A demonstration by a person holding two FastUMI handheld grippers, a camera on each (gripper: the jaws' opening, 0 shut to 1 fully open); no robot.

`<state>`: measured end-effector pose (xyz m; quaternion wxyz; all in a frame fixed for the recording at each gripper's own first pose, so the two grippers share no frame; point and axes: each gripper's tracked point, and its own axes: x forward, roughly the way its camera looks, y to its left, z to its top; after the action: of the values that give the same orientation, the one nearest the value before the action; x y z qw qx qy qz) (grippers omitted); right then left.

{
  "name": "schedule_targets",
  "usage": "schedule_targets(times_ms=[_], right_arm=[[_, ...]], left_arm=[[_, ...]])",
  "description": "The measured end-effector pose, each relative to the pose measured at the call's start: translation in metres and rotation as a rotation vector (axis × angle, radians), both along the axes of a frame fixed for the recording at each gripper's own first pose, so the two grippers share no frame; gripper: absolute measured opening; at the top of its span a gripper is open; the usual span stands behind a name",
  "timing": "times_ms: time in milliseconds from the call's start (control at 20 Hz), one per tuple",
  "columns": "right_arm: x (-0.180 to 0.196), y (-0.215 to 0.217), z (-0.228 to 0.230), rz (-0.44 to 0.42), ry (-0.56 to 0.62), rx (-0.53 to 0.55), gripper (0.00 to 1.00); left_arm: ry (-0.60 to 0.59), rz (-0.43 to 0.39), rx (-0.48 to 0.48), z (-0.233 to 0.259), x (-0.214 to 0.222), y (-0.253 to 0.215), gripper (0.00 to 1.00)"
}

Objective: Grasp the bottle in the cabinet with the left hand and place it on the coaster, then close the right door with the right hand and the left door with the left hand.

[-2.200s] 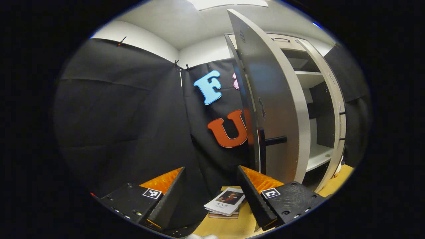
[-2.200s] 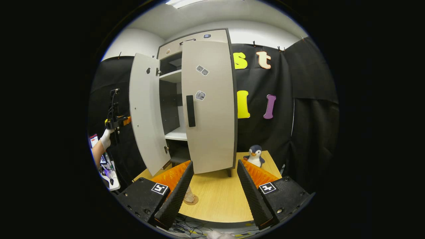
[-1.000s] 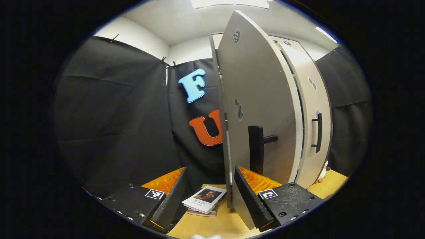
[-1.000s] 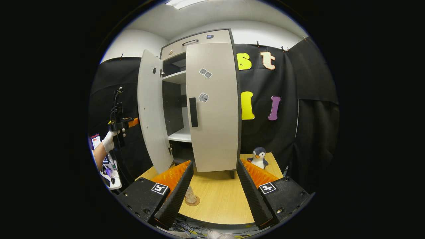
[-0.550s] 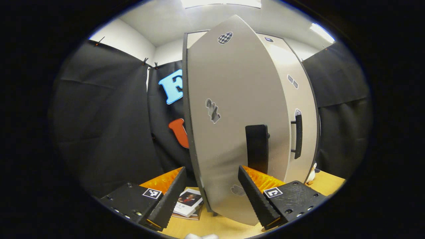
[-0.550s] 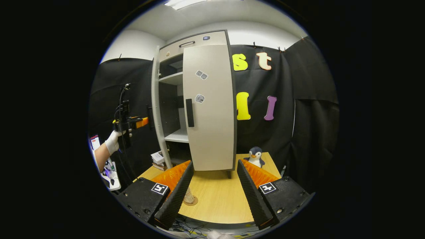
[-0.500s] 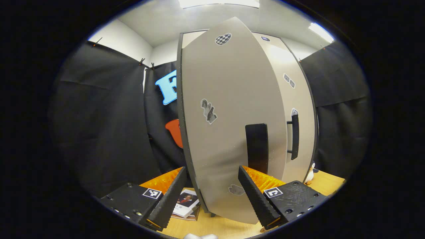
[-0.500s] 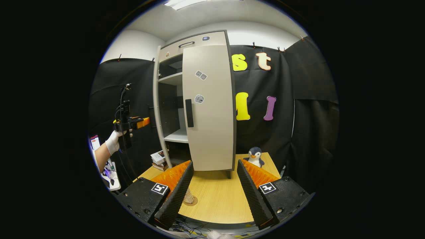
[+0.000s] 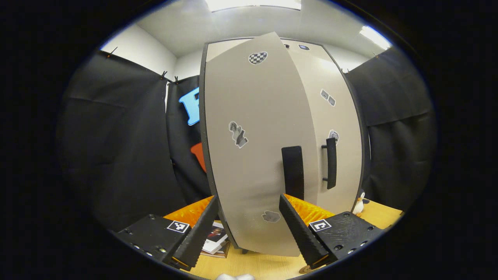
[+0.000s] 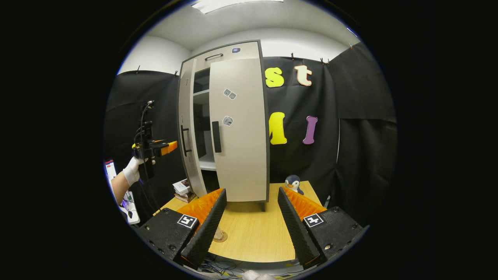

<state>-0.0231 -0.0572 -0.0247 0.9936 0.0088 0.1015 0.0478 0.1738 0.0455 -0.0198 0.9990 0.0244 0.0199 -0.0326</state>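
In the left gripper view I have the left gripper [image 9: 248, 223] close up against the cabinet's left door [image 9: 256, 155], my jaws spread wide with nothing between them; the door's pale face stands right in front, and its dark handle [image 9: 292, 171] sits just above my right-hand finger. Beyond it I see the right door [image 9: 338, 128] with its own dark handle [image 9: 331, 162]; from this angle I cannot tell whether the two doors meet. Low between my fingers a small stack of books [image 9: 214, 241] lies on the worktop [image 9: 256, 266], and a toy penguin [image 9: 357, 203] peeks out at the far right. In the right gripper view I am well back from the cabinet [image 10: 225, 128], the right gripper [image 10: 249, 217] with its jaws likewise spread and empty above the wooden worktop [image 10: 249, 233]. From here I can see what the close view hides: the left door [image 10: 188, 132] stands ajar, with a dark gap showing shelves between it and the right door [image 10: 241, 132], which looks shut. The left gripper [image 10: 171, 146] hangs just beside that left door, held by a gloved hand [image 10: 132, 171]. The bottle [image 10: 218, 233] stands on the coaster [image 10: 221, 238] on the worktop, partly behind my left-hand finger, and the penguin [image 10: 292, 182] sits near the cabinet's right foot.
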Motion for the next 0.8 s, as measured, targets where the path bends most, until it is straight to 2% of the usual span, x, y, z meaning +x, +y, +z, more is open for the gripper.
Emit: schedule_targets(times_ms=[250, 450, 650, 800], right_arm=[[0.000, 0.018, 0.012, 0.032, -0.025, 0.007, 0.82], [0.006, 0.032, 0.021, 0.049, -0.060, -0.003, 0.82], [0.008, 0.037, 0.028, 0.039, -0.104, -0.015, 0.82], [0.010, 0.039, 0.028, 0.034, -0.120, -0.018, 0.82]], left_arm=[[-0.042, 0.015, 0.017, 0.029, -0.040, 0.005, 0.95], [-0.053, -0.003, -0.003, 0.040, -0.080, 0.000, 0.96], [-0.022, -0.007, -0.017, 0.027, -0.117, -0.004, 0.95], [0.007, 0.021, -0.018, 0.011, -0.141, 0.000, 0.96]])
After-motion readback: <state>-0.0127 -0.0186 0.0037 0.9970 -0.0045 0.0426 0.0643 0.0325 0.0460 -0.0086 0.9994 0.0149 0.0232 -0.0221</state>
